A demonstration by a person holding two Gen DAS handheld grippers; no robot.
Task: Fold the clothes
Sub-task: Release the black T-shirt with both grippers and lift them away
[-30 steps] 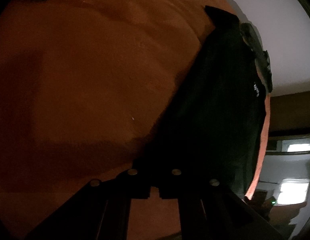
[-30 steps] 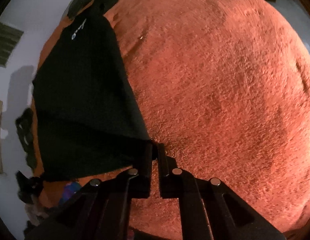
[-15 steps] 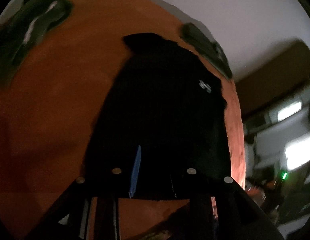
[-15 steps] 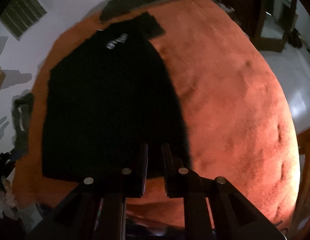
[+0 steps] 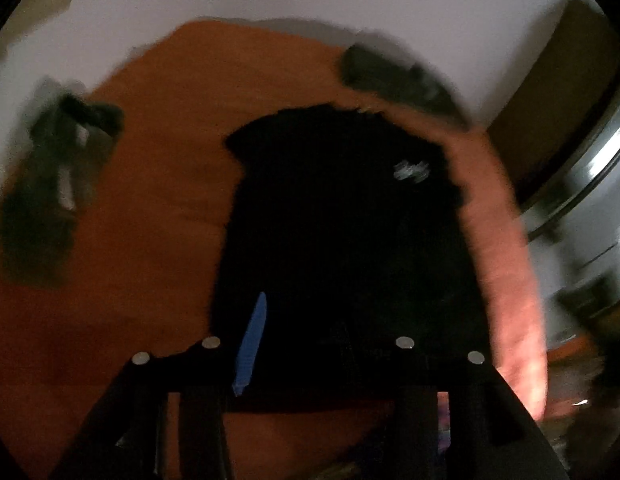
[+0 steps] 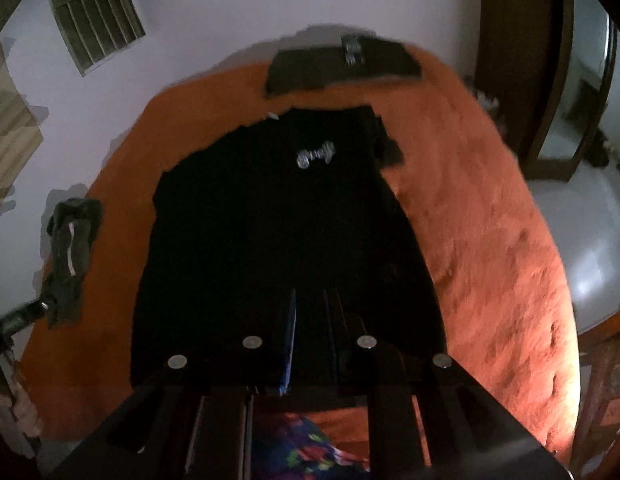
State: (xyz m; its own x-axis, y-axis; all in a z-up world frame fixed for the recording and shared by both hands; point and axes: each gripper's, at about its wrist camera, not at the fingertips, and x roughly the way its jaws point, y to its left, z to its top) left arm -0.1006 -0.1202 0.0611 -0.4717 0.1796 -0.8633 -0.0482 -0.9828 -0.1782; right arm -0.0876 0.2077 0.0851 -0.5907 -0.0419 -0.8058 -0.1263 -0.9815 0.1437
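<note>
We hover both tongs above the black T-shirt with a small white chest print point(image 6: 286, 232), spread flat on the orange fuzzy bed cover point(image 6: 490, 248) for folding, left tongs point(image 5: 306, 344) opening on nothing, right tongs point(image 6: 310, 320) nearly clenched, gripping nothing.

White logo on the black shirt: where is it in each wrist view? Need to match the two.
Left wrist: white logo sits upper right of centre, on the black shirt, blurred.
Right wrist: white logo sits just above centre, near the shirt's far edge.
Shared landmark: the orange blanket under the shirt.
</note>
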